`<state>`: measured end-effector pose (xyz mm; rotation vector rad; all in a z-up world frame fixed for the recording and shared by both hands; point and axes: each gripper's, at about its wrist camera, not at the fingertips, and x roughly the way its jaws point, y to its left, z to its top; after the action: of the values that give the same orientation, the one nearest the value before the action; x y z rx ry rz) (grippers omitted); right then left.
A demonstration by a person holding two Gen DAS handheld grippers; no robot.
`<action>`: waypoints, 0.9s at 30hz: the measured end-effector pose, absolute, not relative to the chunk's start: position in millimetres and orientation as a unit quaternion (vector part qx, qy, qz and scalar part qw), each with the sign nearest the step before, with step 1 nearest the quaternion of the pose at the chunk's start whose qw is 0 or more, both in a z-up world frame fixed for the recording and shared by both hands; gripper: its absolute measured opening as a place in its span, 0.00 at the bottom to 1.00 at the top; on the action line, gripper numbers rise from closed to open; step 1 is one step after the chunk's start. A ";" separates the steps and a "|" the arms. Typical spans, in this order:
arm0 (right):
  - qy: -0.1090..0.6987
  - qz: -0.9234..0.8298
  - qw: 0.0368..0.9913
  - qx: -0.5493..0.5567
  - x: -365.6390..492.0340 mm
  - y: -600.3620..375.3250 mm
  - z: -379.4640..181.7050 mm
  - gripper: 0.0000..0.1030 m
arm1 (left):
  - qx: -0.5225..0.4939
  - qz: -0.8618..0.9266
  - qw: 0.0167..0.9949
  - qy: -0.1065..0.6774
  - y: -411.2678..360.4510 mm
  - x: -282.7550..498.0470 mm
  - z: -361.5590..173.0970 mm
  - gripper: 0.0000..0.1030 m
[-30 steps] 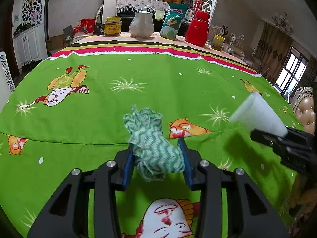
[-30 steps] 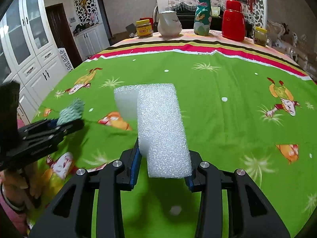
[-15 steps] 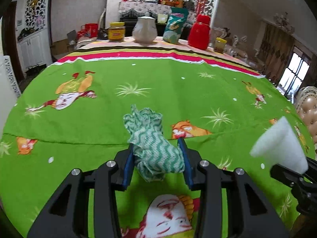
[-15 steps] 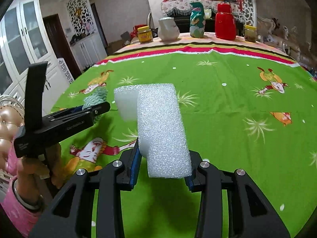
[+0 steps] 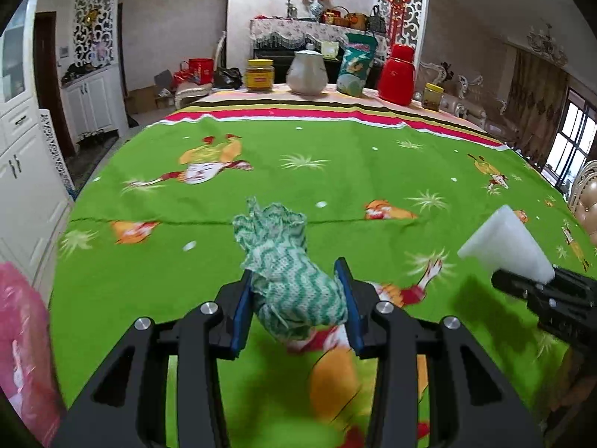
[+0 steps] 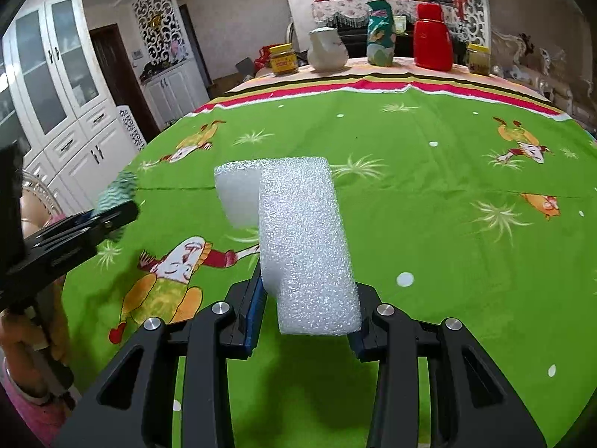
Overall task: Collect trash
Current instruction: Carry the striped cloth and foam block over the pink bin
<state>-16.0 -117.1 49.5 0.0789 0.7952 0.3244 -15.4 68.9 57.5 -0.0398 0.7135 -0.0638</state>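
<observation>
At the far left of my left camera a pink bag (image 5: 22, 339) showed at the table's edge, blurred. My left gripper (image 5: 296, 306) was clamped on a crumpled green-and-white cloth (image 5: 287, 265), which bulged up between the blue pads and hung clear above the green cartoon tablecloth (image 5: 335, 156). To the right, my right gripper (image 6: 308, 298) was closed on a white foam block (image 6: 302, 231), its far end jutting forward over the cloth-covered table. In the left view that foam block (image 5: 503, 242) appeared at the right edge, near the cloth but apart from it. Along the far striped edge of the table I saw, from left to right, a yellow-lidded jar (image 5: 260, 74), a white pitcher (image 5: 308, 72), a green snack bag (image 5: 356, 63), a red thermos (image 5: 397, 74) and a small jar (image 5: 433, 96).
</observation>
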 end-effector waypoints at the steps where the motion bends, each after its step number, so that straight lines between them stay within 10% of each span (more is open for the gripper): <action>1: 0.385 0.159 0.909 0.038 -16.4 -115.9 50.2 0.37 | -0.020 -0.027 0.937 0.348 74.3 -21.0 57.4 0.39; 27: 0.326 0.368 0.867 -0.083 -47.1 114.3 92.2 0.37 | -0.089 0.132 0.952 0.262 274.9 -193.4 100.7 0.39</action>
<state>-47.1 114.3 92.2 -0.1740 0.6834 0.7700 -193.4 274.9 100.7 -0.1809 0.5329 0.2680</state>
